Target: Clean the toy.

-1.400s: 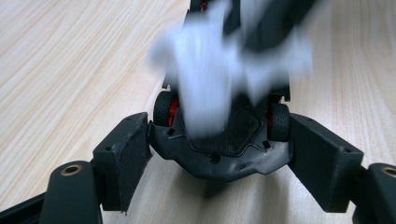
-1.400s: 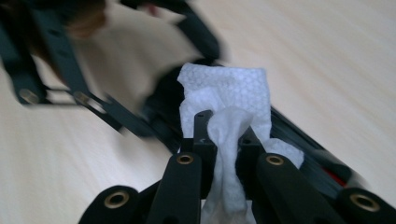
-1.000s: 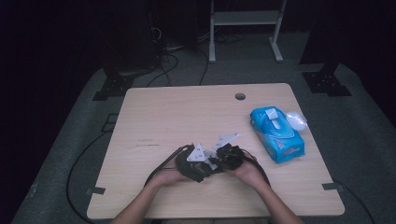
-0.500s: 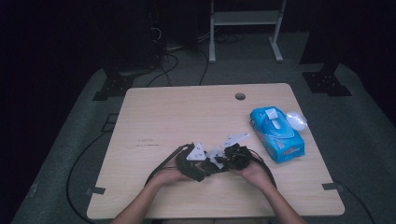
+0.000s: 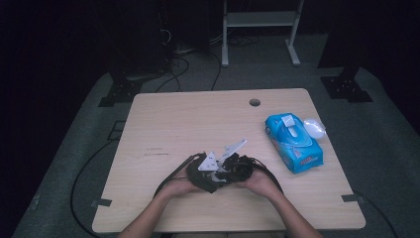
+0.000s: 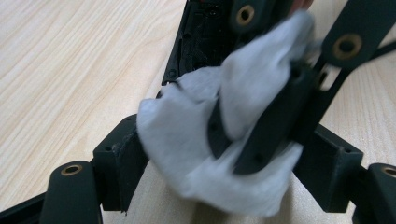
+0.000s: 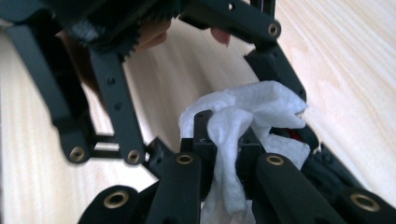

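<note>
Fingers of R gripper (image 7: 223, 158) clenched on wipe (image 7: 252, 112), which sits between L gripper (image 6: 210, 163) fingers; those stand apart, released, wipe draped against one. Both held together near table (image 5: 198, 119) front edge. Wipe pack (image 5: 293, 142) well apart, R side.

I am noting a light wooden tabletop (image 5: 198, 124) with a small round hole (image 5: 254, 102) near its far edge. A blue plastic pack of wet wipes (image 5: 293, 143) is lying flat toward the right side, and a crumpled clear plastic wrapper (image 5: 314, 128) is sitting just beside its far right corner. A white metal stand (image 5: 259, 25) is standing on the grey carpet beyond.
</note>
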`<act>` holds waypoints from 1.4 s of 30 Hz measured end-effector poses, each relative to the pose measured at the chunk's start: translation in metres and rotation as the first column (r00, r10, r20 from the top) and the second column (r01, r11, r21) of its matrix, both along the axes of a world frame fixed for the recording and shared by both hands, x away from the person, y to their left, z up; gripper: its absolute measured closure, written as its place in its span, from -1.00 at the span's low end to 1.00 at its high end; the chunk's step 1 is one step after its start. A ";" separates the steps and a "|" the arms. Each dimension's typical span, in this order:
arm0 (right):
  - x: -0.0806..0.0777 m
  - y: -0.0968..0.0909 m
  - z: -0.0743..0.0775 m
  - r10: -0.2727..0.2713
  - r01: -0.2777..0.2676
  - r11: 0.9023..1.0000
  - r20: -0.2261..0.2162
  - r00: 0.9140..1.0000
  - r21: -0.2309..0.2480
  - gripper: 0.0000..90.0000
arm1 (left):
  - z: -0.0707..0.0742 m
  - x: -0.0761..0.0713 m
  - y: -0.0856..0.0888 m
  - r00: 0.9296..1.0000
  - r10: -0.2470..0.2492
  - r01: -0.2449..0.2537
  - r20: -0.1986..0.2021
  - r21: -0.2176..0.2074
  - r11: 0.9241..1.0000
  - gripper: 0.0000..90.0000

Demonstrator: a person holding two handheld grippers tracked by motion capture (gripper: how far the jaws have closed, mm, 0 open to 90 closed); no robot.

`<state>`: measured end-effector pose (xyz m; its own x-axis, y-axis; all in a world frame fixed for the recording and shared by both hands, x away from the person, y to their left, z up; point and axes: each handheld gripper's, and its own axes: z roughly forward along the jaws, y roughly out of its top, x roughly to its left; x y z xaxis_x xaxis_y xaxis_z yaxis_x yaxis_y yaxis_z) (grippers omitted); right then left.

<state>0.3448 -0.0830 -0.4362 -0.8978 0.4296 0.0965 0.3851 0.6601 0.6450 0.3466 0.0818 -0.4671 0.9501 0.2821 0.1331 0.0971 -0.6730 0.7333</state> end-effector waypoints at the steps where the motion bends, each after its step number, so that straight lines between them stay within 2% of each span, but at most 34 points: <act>1: 0.000 0.003 0.000 -0.004 0.004 1.000 0.008 1.000 -0.001 0.84 | 0.000 0.000 0.000 1.000 0.000 0.000 0.000 0.000 1.000 -0.46; 3: 0.001 0.008 -0.001 -0.016 0.016 1.000 0.035 0.999 -0.007 0.84 | 0.001 0.000 0.001 1.000 -0.011 0.011 0.000 0.021 1.000 -0.46; 4: 0.002 0.008 -0.002 -0.013 0.014 1.000 0.047 0.999 -0.010 0.84 | 0.000 0.000 0.001 1.000 -0.003 0.003 -0.004 0.005 1.000 -0.46; 6: 0.004 0.006 -0.001 -0.050 0.051 0.999 0.076 0.996 -0.010 0.84 | 0.000 0.000 0.002 1.000 -0.001 0.001 -0.007 -0.005 1.000 -0.46; 9: 0.005 0.002 0.000 -0.066 0.066 0.998 0.048 0.997 -0.002 0.84 | -0.001 0.001 0.003 1.000 0.003 -0.003 -0.010 -0.008 1.000 -0.46; 11: 0.002 0.001 0.000 -0.012 0.011 1.000 0.002 1.000 0.012 0.84 | 0.000 0.001 0.003 1.000 0.003 -0.003 -0.003 -0.004 1.000 -0.46; 14: -0.003 0.000 0.002 0.007 -0.006 1.000 0.016 1.000 -0.011 0.84 | 0.001 0.000 0.004 1.000 0.002 -0.002 0.007 0.001 1.000 -0.46; 19: -0.006 -0.027 0.004 -0.046 0.048 0.998 0.048 0.998 -0.042 0.84 | 0.000 0.002 0.008 1.000 0.016 -0.016 0.002 -0.005 1.000 -0.46; 22: -0.007 -0.051 0.004 -0.093 0.094 0.995 0.040 0.995 -0.034 0.84 | 0.001 0.003 0.010 1.000 0.022 -0.022 -0.003 -0.019 1.000 -0.46; 25: -0.007 -0.060 0.004 -0.121 0.122 0.992 0.033 0.992 -0.025 0.84 | 0.002 0.003 0.009 1.000 0.018 -0.018 0.003 -0.017 1.000 -0.46; 28: -0.010 -0.049 0.002 -0.096 0.096 0.995 0.035 0.995 -0.011 0.84 | 0.001 0.003 0.009 1.000 0.017 -0.017 0.003 -0.009 1.000 -0.47; 30: -0.011 -0.039 0.000 -0.068 0.068 0.998 0.027 0.997 -0.001 0.84 | 0.000 0.002 0.009 1.000 0.013 -0.014 0.014 0.019 1.000 -0.46; 33: -0.010 -0.038 0.001 -0.059 0.059 0.998 0.023 0.998 -0.014 0.84 | -0.002 0.002 0.011 1.000 0.018 -0.018 0.001 0.008 1.000 -0.46; 36: -0.006 -0.054 0.003 -0.099 0.099 0.995 0.021 0.995 -0.009 0.84 | -0.001 0.004 0.013 1.000 0.019 -0.019 0.004 -0.005 1.000 -0.46; 39: 0.000 -0.075 0.004 -0.169 0.169 0.986 -0.009 0.986 0.004 0.85 | 0.000 0.004 0.014 1.000 0.024 -0.024 0.002 -0.013 1.000 -0.46; 42: 0.004 -0.088 0.006 -0.218 0.218 0.976 -0.012 0.976 -0.022 0.85 | 0.001 0.005 0.015 1.000 0.029 -0.029 -0.002 -0.019 0.999 -0.46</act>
<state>0.3492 -0.1713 -0.4302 -0.7811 0.6166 0.0978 0.5300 0.5721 0.6259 0.3518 0.0966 -0.4662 0.9417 0.3120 0.1257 0.1179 -0.6561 0.7454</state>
